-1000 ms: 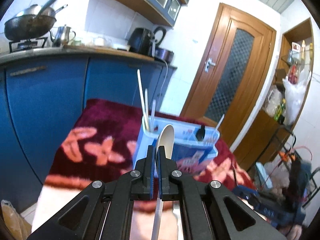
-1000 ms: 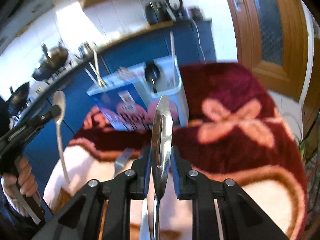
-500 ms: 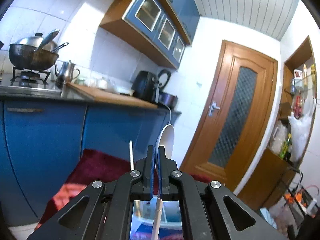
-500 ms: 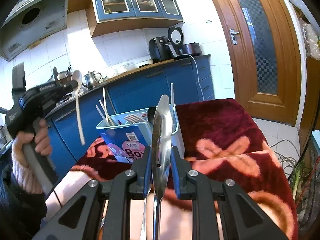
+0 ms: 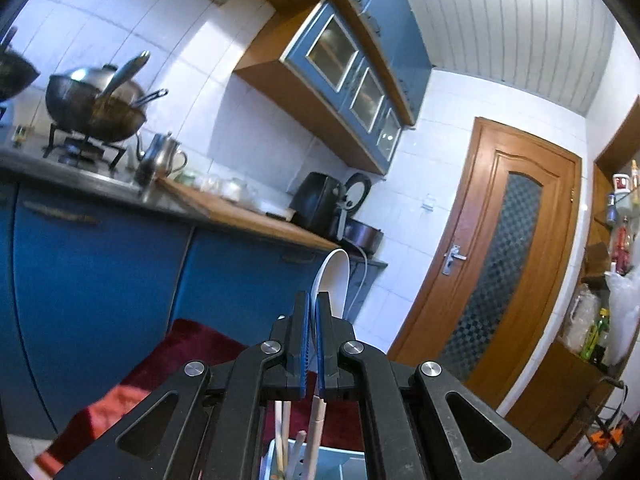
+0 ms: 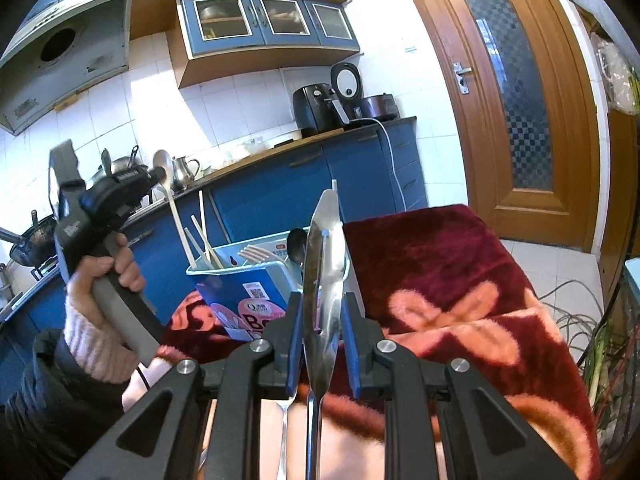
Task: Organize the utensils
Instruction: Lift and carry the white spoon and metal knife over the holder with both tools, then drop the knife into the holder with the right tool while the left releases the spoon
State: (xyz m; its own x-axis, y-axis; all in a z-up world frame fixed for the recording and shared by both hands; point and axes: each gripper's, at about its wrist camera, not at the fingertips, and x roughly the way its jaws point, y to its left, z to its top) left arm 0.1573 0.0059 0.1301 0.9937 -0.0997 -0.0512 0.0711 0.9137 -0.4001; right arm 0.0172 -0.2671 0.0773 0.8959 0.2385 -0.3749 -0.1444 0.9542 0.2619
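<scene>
My left gripper [image 5: 311, 308] points level and is shut on a white spoon [image 5: 334, 276], bowl up, handle hanging down. In the right wrist view the left gripper [image 6: 158, 174] is held over the left end of the blue and white organizer box [image 6: 244, 280]. The white spoon [image 6: 176, 220] reaches down to the box's left compartment beside the chopsticks [image 6: 204, 236]. My right gripper [image 6: 322, 312] is shut on a metal spatula [image 6: 322, 264], blade upright, just in front of the box. A black spoon [image 6: 297, 244] and pale forks [image 6: 256, 254] stand in the box.
The box sits on a dark red blanket [image 6: 440, 272] with pink flowers. A metal fork [image 6: 283, 432] lies on it under my right gripper. A person's hand [image 6: 108, 268] holds the left gripper. Blue cabinets [image 5: 100, 280] and a counter stand behind, a wooden door [image 6: 516, 112] to the right.
My left gripper has risen and tipped up to level above the box, with the spoon's handle now hanging into the left end. My right gripper tilted up a little, spatula still held.
</scene>
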